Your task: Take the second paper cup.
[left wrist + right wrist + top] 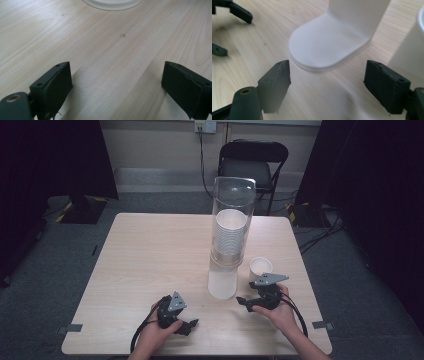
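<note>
Pale wood-grain counter [150, 255], white paper cup [260, 268], clear dispenser tube [232, 220] on a white base [324, 47] holding stacked white cups, black left gripper [187, 325], black right gripper [245, 302], black chair [252, 162], grey floor [45, 265].

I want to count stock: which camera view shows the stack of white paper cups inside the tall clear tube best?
The high view: the stack of white paper cups shows whole through the clear tube. The right gripper view catches the dispenser's white base; the left gripper view just its edge.
</note>
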The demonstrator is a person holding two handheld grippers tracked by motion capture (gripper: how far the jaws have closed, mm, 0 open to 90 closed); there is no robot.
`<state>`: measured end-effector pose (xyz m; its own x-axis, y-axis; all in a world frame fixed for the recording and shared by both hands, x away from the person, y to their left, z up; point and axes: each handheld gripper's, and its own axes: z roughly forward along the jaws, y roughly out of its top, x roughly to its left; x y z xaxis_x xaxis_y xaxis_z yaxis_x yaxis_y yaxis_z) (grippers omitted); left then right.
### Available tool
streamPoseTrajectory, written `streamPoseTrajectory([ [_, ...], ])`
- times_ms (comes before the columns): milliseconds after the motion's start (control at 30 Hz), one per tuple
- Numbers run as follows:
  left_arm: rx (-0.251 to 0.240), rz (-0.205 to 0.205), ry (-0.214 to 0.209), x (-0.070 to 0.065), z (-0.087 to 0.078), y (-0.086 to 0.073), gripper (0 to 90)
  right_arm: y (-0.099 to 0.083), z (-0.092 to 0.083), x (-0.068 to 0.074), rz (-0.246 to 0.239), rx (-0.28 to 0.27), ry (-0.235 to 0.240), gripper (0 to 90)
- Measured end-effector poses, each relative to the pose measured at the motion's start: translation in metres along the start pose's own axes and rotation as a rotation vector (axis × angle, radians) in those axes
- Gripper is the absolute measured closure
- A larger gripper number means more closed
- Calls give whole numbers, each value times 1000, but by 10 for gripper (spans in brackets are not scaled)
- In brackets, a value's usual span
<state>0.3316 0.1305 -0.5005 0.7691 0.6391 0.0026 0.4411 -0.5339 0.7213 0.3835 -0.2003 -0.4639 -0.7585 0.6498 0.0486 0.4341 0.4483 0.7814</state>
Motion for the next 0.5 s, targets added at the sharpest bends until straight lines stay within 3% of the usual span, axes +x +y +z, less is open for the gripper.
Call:
streamPoseTrajectory([
  [233,1,0,1,0,0,0,90,17,7,4,-1,-23,28,203],
  [500,3,1,1,0,0,0,90,33,14,2,-6,-50,26,209],
])
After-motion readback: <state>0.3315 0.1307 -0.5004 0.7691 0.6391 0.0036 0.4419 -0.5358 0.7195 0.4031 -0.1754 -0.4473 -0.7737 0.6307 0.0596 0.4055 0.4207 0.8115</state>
